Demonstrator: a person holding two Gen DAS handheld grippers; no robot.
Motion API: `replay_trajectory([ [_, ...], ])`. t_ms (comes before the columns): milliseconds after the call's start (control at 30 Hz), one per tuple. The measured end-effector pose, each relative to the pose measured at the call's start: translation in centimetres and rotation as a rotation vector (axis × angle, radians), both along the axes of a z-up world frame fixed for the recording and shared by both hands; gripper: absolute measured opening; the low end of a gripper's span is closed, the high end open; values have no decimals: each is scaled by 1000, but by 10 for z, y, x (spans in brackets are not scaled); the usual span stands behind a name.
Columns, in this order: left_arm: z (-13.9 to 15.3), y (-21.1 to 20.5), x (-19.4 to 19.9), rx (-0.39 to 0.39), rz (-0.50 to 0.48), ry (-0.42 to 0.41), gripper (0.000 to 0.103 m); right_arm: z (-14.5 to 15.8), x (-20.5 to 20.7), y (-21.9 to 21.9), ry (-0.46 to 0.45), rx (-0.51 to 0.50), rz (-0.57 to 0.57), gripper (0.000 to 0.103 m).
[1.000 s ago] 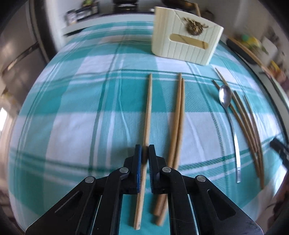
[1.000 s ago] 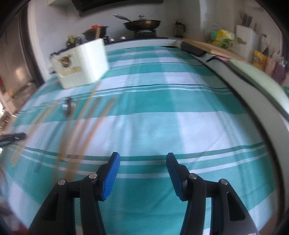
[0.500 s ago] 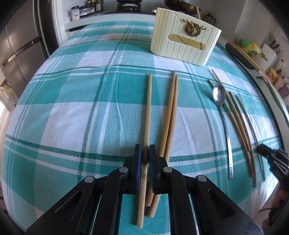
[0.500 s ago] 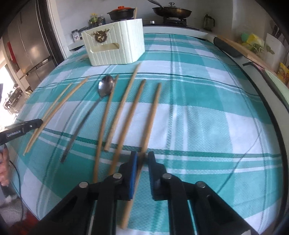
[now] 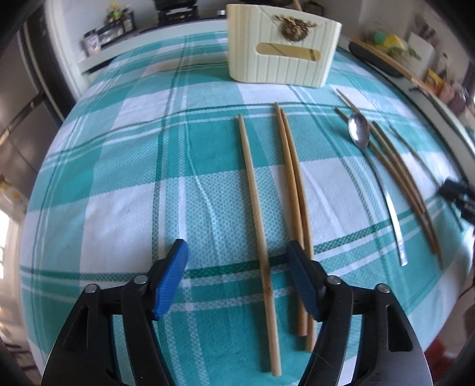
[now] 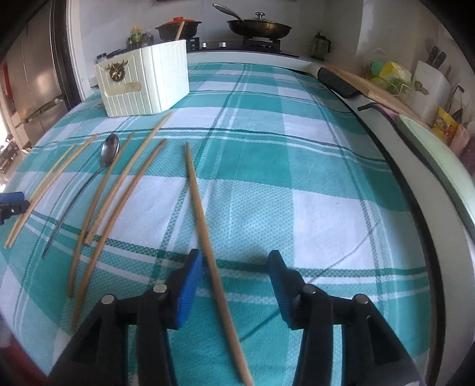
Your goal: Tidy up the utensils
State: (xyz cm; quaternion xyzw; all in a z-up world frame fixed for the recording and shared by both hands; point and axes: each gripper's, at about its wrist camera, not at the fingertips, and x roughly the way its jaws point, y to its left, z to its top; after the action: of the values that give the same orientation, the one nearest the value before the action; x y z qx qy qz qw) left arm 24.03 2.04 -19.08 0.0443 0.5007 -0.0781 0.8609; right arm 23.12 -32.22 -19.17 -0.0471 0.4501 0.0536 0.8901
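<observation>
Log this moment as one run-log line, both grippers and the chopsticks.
left gripper: opening, chopstick between, unpressed | right gripper: opening, chopstick between, unpressed | both on tablecloth

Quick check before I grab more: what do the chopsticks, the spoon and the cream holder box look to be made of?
Chopsticks: likely bamboo or light wood, matte tan, with a faint dark node mark.
Spoon: metal, probably stainless steel; polished bowl mirrors the light, with a thin flat handle.
Holder box: looks like ribbed cream plastic with a slight sheen, though painted wood is possible; its emblem looks like brass-toned metal.
</observation>
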Motion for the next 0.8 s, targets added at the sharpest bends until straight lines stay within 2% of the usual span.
replay_trajectory([
  [67, -1, 1, 2, -3, 2, -3, 81, -2, 3, -1, -16, -1, 32, 55],
  [133, -4, 5, 4, -2, 18, -10, 91, -2, 4, -2, -30, 2, 60, 56],
  [300, -8, 11, 5, -9, 38, -40, 102, -4, 2, -4, -57, 18, 57, 56],
  [500, -10, 12, 4, -19, 40, -76, 103, -5, 2, -5, -59, 24, 55, 57],
  [800, -10, 12, 2, -20, 40, -82, 103, -5, 2, -5, -59, 26, 54, 57],
])
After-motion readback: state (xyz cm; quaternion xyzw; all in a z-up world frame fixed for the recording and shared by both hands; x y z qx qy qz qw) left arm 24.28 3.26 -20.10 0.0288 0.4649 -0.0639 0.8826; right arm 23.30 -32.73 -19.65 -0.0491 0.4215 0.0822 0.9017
